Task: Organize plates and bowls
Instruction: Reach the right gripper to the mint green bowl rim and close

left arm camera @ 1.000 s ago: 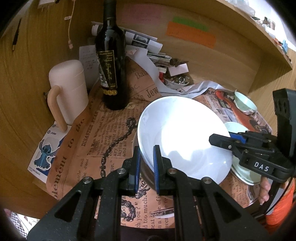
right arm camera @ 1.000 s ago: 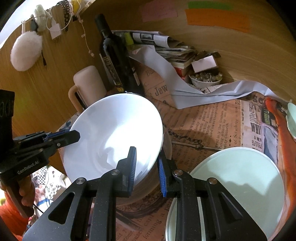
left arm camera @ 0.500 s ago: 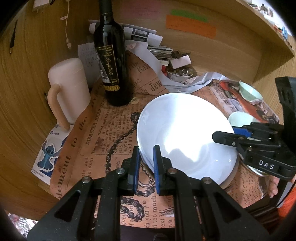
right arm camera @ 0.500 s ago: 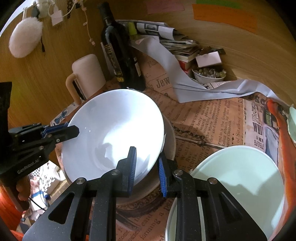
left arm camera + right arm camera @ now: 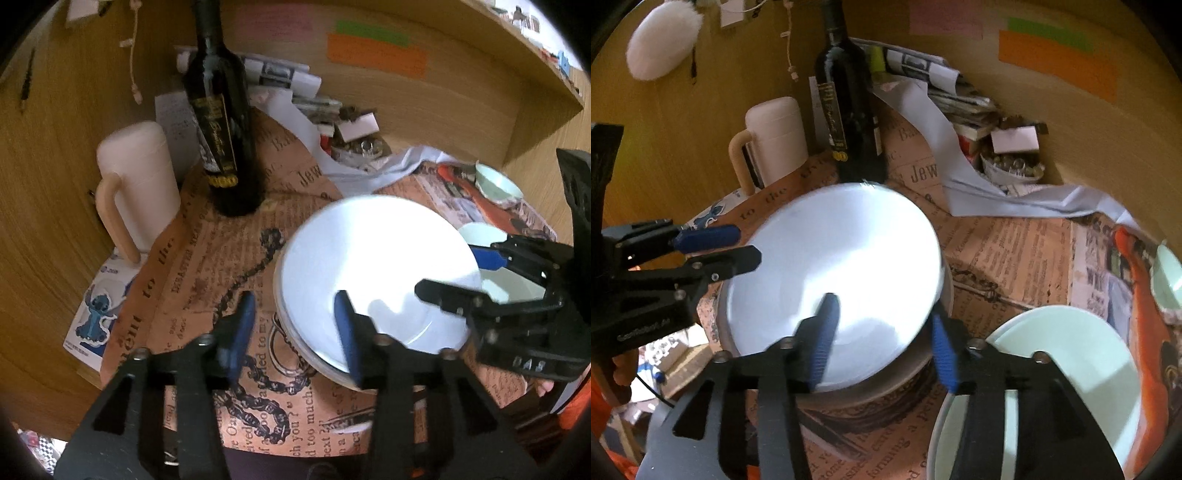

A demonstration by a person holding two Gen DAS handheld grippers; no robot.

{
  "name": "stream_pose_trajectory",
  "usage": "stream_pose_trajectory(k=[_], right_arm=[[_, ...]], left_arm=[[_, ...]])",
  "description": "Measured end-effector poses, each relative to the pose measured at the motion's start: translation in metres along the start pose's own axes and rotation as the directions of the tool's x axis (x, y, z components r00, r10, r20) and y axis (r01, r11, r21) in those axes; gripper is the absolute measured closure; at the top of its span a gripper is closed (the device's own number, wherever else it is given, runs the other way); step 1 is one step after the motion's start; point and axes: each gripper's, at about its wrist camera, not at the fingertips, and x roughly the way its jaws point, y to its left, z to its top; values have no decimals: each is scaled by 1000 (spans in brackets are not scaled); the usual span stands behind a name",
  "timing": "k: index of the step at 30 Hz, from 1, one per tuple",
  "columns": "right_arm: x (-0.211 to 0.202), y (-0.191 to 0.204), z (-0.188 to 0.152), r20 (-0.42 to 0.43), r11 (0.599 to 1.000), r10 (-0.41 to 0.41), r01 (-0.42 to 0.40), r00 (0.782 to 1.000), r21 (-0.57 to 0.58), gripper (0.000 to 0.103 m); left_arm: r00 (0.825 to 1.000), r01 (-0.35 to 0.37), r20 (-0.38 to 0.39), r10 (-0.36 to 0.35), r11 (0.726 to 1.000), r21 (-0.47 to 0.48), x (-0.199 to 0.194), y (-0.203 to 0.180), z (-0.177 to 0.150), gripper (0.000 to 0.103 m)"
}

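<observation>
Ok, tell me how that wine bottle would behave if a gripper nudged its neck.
The wine bottle stands tall on a narrow base, so it would probably tip rather than slide. Its dark glass looks smooth, likely slippery and breakable.

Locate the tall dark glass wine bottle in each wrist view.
Left wrist view: the dark wine bottle stands upper left of centre, right of the pale pink handled mug.
Right wrist view: the bottle stands top centre, behind the white plate.
Shared landmark: the mug.

Glossy white bowl; wood desk; seemingly paper covering.
</observation>
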Motion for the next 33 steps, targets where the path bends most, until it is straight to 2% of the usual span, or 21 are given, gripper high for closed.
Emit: stream_pose_trajectory(k=[1, 3, 9, 11, 13, 15, 19, 25, 29, 33], right_arm=[[-1, 1, 0, 2, 1000, 2, -2, 1000, -8, 48], [-2, 2, 1, -5, 1000, 12, -12, 1000, -8, 46], [-5, -3, 4, -10, 1000, 6, -6, 1000, 18, 45], [-10, -6, 4, 16, 1000, -1, 0, 1000, 29, 41], [-19, -10, 5, 58, 999, -27, 25, 998, 33, 25], [-28, -14, 6, 90, 999, -35, 32, 995, 38, 23], [-45, -32, 7, 136, 995, -77, 68, 988, 69, 23], [-69, -81, 4, 167, 975, -183, 157, 969, 159, 23], [-83, -128, -2, 160, 941, -255, 207, 954, 267, 23], [-89, -181, -10, 118, 874, -386, 322, 915, 364, 23]], left_arm=[[1000, -5, 11, 5, 1000, 2, -3, 0, 1, 56], [1000, -4, 22, 4, 1000, 4, -6, 0, 3, 56], [999, -2, 53, 2, 1000, -5, -13, 2, 7, 52], [998, 3, 61, -2, 1000, -7, -15, 1, 10, 52], [997, 11, 75, -10, 1000, -11, -19, 0, 13, 52], [995, 25, 101, -24, 1000, -15, -26, -3, 18, 51], [985, 47, 165, -45, 999, -10, -37, -11, 28, 40], [971, 94, 221, -92, 996, -2, -39, -31, 48, 19], [964, 104, 243, -104, 994, 16, -35, -47, 62, 16], [960, 132, 245, -139, 990, 44, -26, -65, 78, 16]])
